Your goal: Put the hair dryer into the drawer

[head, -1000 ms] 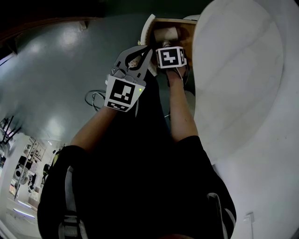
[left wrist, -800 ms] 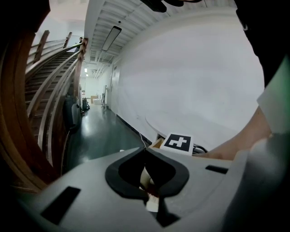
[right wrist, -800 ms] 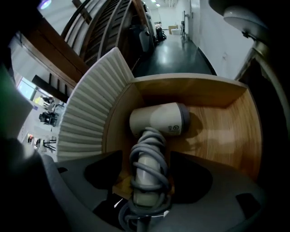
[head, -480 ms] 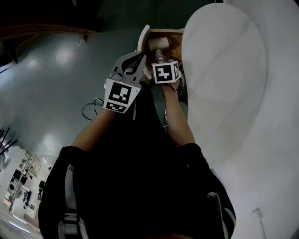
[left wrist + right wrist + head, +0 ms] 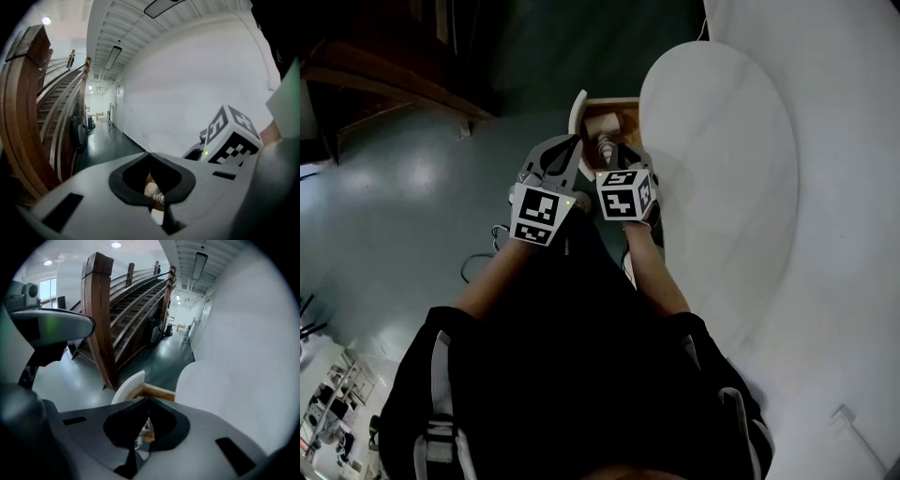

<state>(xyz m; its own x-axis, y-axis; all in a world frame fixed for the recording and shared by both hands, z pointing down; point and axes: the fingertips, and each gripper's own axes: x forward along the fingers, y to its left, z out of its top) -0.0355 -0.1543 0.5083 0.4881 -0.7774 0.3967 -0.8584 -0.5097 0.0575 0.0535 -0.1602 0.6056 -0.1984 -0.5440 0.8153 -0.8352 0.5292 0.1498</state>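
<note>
Beside the big white rounded counter [image 5: 722, 159], which fills the R side of the head view, there's glossy grey-green floor [image 5: 403, 216] to the L and a wooden staircase [image 5: 101, 310] beyond. The person [image 5: 572, 375], in black, looks steeply down w/ both forearms [image 5: 487, 272] stretched fwd, bare from the elbow, running almost parallel and close together.

The drawer [image 5: 578, 111] is open at the counter's far edge: white front panel, wooden sides, seen from above.

The left gripper [image 5: 574, 142] sits just short of the drawer front, pointing fwd and only a bit below level. Its marker cube [image 5: 534, 214] faces up toward the head cam. The jaws are together, tips touching, nothing pinched between them.

The right gripper [image 5: 149, 400] is right beside it, the two nearly touching, and it's tipped more steeply down toward the drawer's near edge. Its jaws have just snapped closed, tips meeting, and they're empty, no grip on anything. Its cube also shows in the left gripper view, close on the R.

The hair dryer [image 5: 604, 124], beige, lies inside the drawer, clear of both grippers. Its pale cord [image 5: 139, 431] peeks through the gap under the right jaws. A bit of beige body shows the same way under the left jaws.
</note>
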